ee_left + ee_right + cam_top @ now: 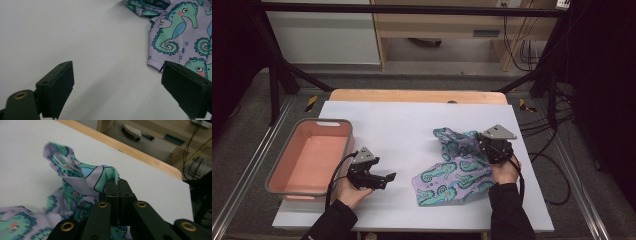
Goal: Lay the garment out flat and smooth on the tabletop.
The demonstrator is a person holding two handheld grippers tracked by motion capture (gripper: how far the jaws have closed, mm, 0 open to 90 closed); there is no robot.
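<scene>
At the left edge of the white table top (412, 120), a pink bin (312, 156) with a grey rim sits parallel to the table's side, its inside bare. Just right of the bin, the left gripper (384, 179) hovers low over the white surface near the front edge, its jaws spread wide with nothing between them; in the left gripper view (117, 90) the gap between the jaws frames bare table, and the corner of the seahorse-print cloth (175, 37) lies just beyond the right-hand jaw without touching it. A broad strip of uncovered table separates the bin from the cloth (454, 172), and more open surface runs behind the cloth to the wooden back edge (417, 96). The cloth lies right of centre, its near part flat and its far part lifted. The right gripper (484, 145) is clamped on that raised fold; in the right gripper view (116, 182) the jaws meet tightly on the cloth (82, 177), which rises clear of the table there.
</scene>
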